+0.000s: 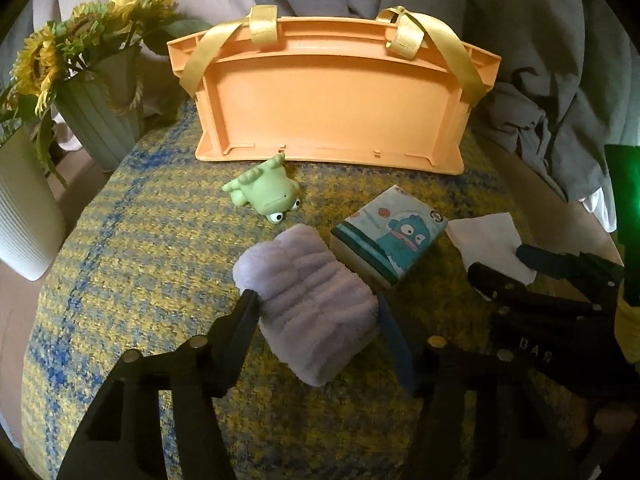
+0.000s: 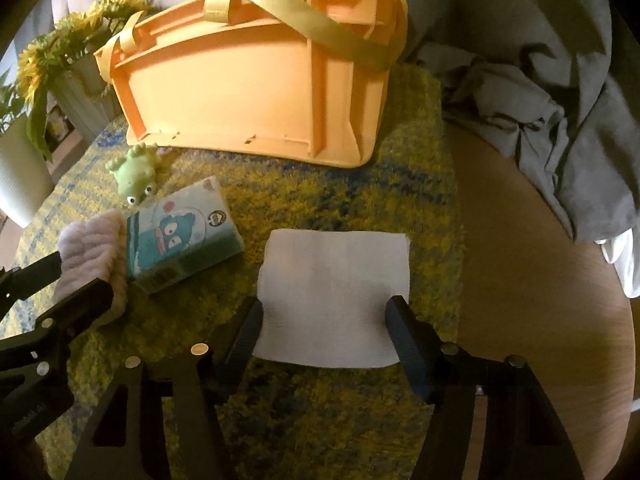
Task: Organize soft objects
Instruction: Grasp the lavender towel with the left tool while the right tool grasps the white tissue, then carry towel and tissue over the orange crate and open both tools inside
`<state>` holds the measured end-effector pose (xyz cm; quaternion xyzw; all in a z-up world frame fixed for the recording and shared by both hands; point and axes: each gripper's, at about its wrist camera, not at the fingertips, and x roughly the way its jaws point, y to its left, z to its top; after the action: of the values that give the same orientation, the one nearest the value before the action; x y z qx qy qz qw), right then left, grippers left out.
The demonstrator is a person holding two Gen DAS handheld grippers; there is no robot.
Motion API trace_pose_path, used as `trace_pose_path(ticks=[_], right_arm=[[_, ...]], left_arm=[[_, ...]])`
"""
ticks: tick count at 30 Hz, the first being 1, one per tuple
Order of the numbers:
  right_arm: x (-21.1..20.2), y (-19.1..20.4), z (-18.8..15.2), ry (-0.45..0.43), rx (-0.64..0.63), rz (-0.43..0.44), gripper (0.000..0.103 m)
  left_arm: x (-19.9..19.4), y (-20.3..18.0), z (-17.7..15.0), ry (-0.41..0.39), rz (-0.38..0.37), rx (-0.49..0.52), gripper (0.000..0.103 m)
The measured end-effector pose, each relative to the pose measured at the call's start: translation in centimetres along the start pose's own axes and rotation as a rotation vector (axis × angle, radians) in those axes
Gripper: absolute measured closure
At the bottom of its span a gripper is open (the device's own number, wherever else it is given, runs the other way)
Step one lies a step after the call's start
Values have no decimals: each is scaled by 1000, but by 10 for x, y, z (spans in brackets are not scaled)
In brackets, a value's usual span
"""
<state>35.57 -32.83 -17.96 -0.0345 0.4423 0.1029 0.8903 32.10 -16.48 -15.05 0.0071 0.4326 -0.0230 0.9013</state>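
Lilac, plush and folded, towel [image 1: 316, 304] near the front edge of the yellow-blue mat [image 1: 132, 248], bracketed by the left gripper [image 1: 316, 312], jaws spread wide on either flank, nothing pinched yet; likely lined up for a squeeze. Just beside it, tissue pack [image 1: 388, 232], then white cloth [image 2: 336, 296] flat toward the mat's right edge, straddled by the right gripper [image 2: 324, 316], jaws likewise wide and empty. Green frog toy [image 1: 268, 192] at the foot of the orange basket [image 1: 328, 108], standing at the mat's far edge, probably the destination. Both tools low, angled forward and down. Sunflowers [image 1: 80, 36] off the far-left corner.
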Motion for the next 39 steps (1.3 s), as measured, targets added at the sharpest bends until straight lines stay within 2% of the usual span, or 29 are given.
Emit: trace_pose_path(ticks=[5, 10, 13, 19, 20, 39], right_arm=[[-3, 3, -1, -16, -4, 8, 60], [-7, 2, 0, -25, 8, 25, 84], [-8, 3, 0, -23, 14, 26, 89], [-23, 8, 0, -50, 20, 35, 92], [-26, 9, 0, -56, 20, 37, 92], [-91, 31, 2, -189, 32, 60, 92]], left_arm=[[-3, 1, -1, -13, -9, 3, 55], [-11, 0, 0, -41, -13, 20, 70], [-15, 1, 0, -53, -21, 21, 78], [-23, 4, -1, -76, -35, 11, 92], [-25, 6, -1, -83, -39, 8, 98], [-78, 22, 1, -225, -83, 19, 99]])
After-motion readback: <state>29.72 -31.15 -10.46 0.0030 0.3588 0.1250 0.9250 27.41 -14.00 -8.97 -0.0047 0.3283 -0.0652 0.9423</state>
